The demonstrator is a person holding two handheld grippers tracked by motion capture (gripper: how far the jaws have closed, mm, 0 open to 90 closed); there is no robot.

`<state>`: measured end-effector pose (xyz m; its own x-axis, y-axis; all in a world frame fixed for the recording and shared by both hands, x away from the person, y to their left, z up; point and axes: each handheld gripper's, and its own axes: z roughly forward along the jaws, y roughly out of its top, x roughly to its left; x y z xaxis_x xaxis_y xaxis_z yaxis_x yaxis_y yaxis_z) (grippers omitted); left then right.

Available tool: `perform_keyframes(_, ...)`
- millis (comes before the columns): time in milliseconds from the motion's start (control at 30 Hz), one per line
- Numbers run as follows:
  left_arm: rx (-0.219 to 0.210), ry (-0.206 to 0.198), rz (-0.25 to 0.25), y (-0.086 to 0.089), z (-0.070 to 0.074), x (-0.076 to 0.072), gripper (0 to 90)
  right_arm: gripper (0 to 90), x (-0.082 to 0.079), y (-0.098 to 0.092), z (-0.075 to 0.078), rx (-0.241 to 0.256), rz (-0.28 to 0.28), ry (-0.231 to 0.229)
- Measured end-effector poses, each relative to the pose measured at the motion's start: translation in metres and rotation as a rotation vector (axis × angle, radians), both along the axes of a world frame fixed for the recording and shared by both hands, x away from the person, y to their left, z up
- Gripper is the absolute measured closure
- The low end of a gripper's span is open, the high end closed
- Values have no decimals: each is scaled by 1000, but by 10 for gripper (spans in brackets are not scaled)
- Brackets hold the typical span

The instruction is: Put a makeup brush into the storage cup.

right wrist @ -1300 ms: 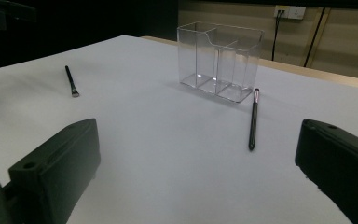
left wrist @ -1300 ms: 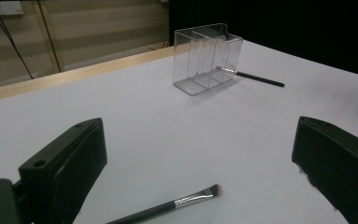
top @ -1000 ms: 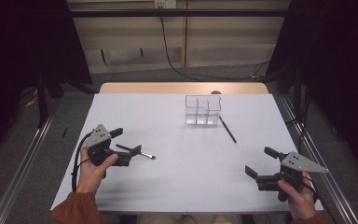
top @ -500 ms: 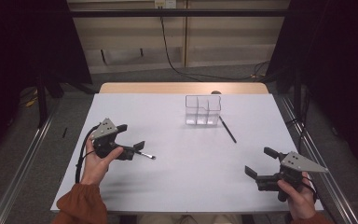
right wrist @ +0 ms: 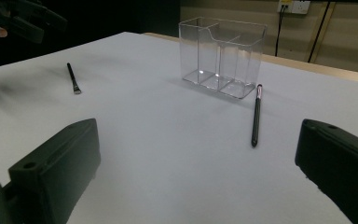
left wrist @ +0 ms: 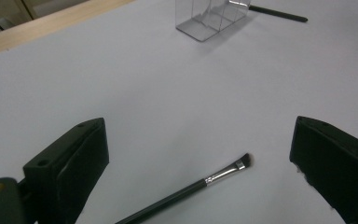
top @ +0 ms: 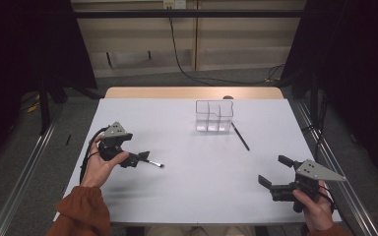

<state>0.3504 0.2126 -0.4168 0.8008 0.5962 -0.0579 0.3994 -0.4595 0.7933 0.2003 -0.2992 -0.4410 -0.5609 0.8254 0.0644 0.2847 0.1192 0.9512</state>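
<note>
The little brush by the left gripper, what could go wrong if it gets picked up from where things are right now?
1. The brush lies flat on the table and is thin; the open left gripper might close over it and miss, or roll it away.
2. The clear organizer looks light and stands loose; a brush dropped in at an angle could tip it.
3. The black pencil beside the organizer could get knocked.

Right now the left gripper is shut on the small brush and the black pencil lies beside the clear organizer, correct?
Not quite: in the left gripper view the left gripper is open, the small brush lying loose between its jaws. The black pencil does lie beside the clear organizer.
</note>
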Motion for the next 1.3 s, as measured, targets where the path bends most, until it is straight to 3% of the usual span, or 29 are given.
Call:
perform_keyframes(33, 0, 0, 0, 0, 0, 0, 45, 0, 0, 0, 0, 0, 0, 0)
perform_keyframes(67, 47, 32, -29, 0, 1, 1, 47, 0, 0, 0, 0, 0, 1, 1)
perform_keyframes(367, 157, 91, -86, -2, 8, 7, 73, 0, 1, 0, 0, -2, 3, 4)
perform_keyframes(467, 197, 132, -112, -4, 9, 13, 73, 0, 1, 0, 0, -1, 4, 5)
perform_keyframes(500, 197, 132, -112, -4, 9, 13, 73, 0, 0, 0, -1, -1, 5, 6)
perform_keyframes(533, 233, 140, -118, -5, 10, 16, 73, 0, 0, 0, -1, -1, 4, 7)
perform_keyframes(767, 267, 169, -129, -7, 14, 24, 67, 0, 1, 1, -1, -1, 8, 12)
perform_keyframes(800, 296, 172, -149, -7, 15, 26, 72, 0, 1, 0, -1, 0, 10, 14)
perform_keyframes(833, 294, 178, -143, -8, 14, 26, 76, 0, 1, 0, -1, 0, 11, 19)
perform_keyframes(867, 330, 173, -162, -9, 14, 28, 83, 0, 1, 0, -1, 0, 12, 18)
perform_keyframes(933, 324, 180, -152, -11, 13, 28, 84, 0, 1, 0, -1, 2, 11, 19)
perform_keyframes(1033, 381, 183, -158, -15, 11, 32, 86, 0, 1, 0, -1, 2, 14, 21)
perform_keyframes(1133, 449, 212, -189, -16, 8, 36, 101, 0, 1, 0, -1, 1, 15, 21)
perform_keyframes(1300, 482, 226, -204, -16, 4, 39, 100, 0, 1, 1, -2, 2, 16, 24)
